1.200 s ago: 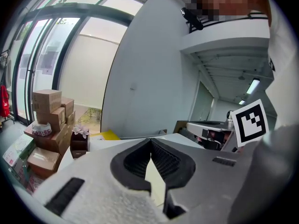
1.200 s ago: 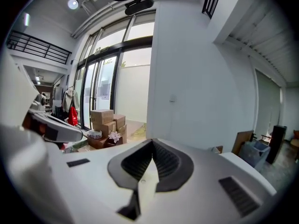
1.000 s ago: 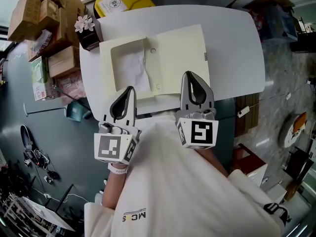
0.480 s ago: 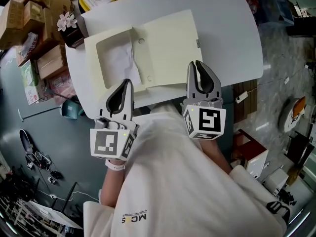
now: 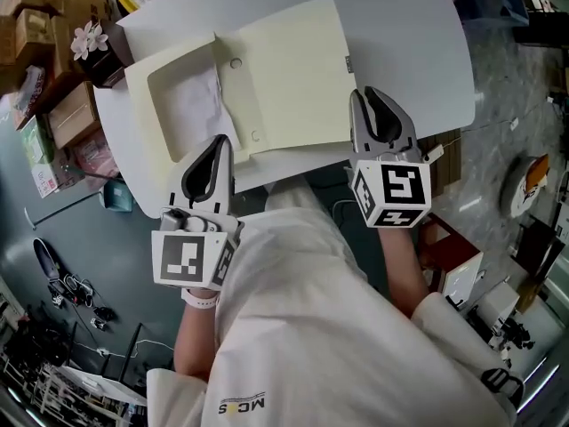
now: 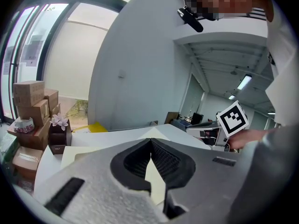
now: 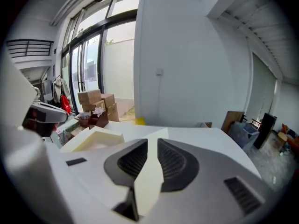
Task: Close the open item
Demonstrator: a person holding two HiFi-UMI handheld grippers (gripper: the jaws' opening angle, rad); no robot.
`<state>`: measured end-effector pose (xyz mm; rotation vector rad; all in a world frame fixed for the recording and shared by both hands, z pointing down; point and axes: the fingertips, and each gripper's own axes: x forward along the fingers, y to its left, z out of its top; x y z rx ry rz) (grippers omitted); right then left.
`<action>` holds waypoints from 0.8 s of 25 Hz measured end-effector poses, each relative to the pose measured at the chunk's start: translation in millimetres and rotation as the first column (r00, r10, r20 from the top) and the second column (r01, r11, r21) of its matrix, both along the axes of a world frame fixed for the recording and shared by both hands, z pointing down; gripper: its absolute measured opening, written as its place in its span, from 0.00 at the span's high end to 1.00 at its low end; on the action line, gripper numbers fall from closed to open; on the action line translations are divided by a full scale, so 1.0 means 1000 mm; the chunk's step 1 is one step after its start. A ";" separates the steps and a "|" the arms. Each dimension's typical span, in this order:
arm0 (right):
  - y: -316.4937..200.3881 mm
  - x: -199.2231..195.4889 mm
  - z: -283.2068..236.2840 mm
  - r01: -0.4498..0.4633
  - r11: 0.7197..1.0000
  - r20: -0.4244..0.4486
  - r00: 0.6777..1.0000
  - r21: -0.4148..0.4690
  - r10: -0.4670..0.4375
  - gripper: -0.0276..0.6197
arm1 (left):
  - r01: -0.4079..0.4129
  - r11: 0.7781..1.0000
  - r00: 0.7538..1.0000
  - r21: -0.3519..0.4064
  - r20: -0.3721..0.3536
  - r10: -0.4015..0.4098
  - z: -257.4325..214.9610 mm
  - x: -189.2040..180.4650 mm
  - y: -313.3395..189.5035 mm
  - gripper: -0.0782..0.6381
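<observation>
Left tongs (image 5: 216,145) and right tongs (image 5: 369,98) make two; ahead: one open box (image 5: 293,69), one bench (image 5: 404,25), one flower holder (image 5: 92,43), several cartons (image 5: 27,3).

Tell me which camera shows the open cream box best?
The head view: from above it shows the whole open box, with its tray, white paper and flat lid. The left gripper view catches only a low cream edge. The right gripper view shows its tray wall side-on.

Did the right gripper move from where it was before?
Yes. Against the cream box lid, the right gripper has slid from the lid's near edge out to its right edge. Its jaws have just been opening, with nothing between them.
</observation>
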<state>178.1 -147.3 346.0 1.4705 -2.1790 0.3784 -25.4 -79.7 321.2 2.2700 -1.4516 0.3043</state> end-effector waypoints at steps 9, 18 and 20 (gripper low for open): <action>-0.003 0.018 0.063 -0.014 0.989 0.000 1.000 -0.148 0.015 0.78 | -0.032 0.998 0.999 -0.051 0.017 0.033 0.034 0.007 -0.007 0.85; -0.008 0.036 0.105 -0.053 0.972 0.020 0.998 -0.228 0.059 0.74 | -0.100 0.990 0.995 -0.095 0.004 0.101 0.064 0.033 -0.016 0.85; -0.008 0.038 0.115 -0.058 0.966 0.038 0.997 -0.251 0.070 0.74 | -0.112 0.990 0.994 -0.089 0.001 0.112 0.068 0.038 -0.019 0.85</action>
